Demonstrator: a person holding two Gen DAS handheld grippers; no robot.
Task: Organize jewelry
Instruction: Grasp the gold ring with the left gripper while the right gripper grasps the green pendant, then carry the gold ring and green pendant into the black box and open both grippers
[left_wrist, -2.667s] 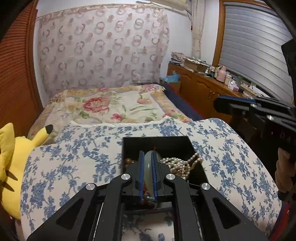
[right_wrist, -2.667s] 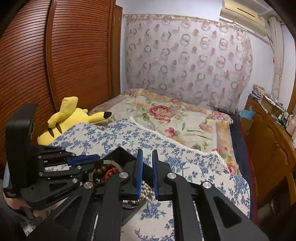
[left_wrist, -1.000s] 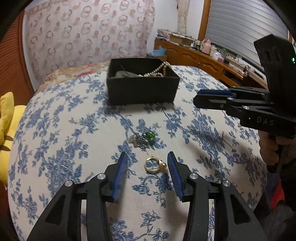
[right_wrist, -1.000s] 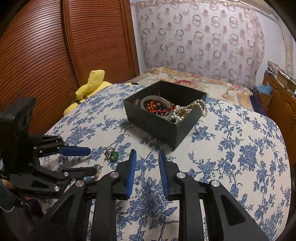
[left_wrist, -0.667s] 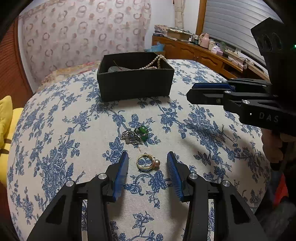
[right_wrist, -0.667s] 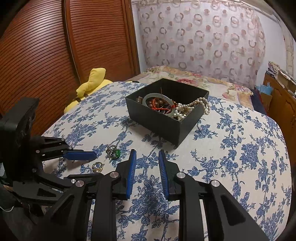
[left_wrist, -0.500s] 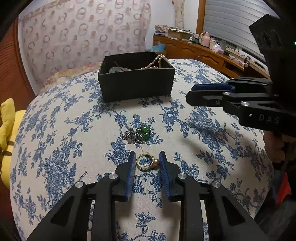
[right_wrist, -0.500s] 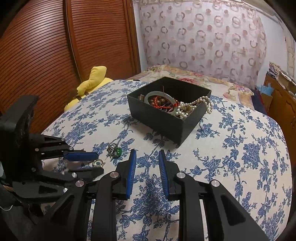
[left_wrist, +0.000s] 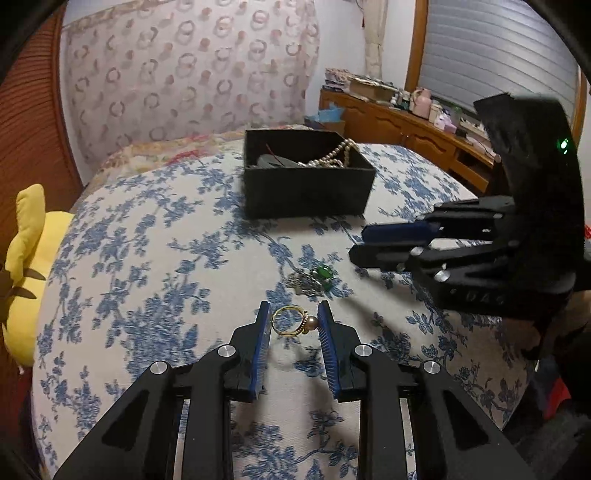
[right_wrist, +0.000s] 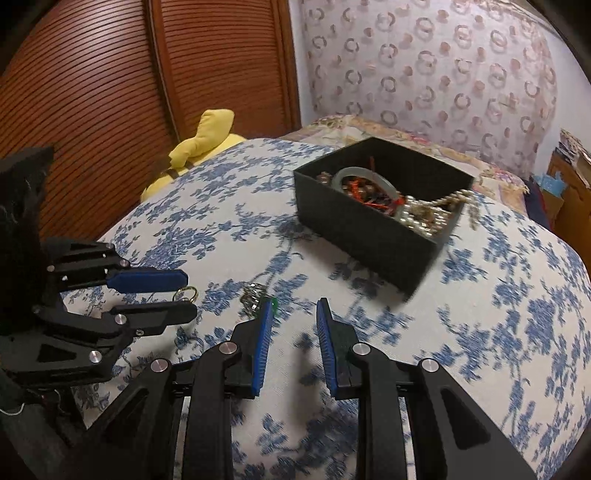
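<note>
Now that my left gripper (left_wrist: 292, 322) has narrowed from the wide stance it had a second ago, the gold pearl ring (left_wrist: 294, 322) sits pinched between its blue pads (left_wrist: 261, 339) at lower centre of the left wrist view — it looks raised a little off the floral cloth, though I cannot be certain it has left the surface. I read that as the pick made, or very nearly. My right gripper (right_wrist: 294, 328) has opened from narrow to a moderate gap and holds nothing; it has come in close to the green-stone trinket (left_wrist: 314, 279), which lies just above the ring in that view. The black jewelry box (right_wrist: 373, 225), upper right in the right wrist view, already holds a bangle and pearls — the ring's likely destination.
</note>
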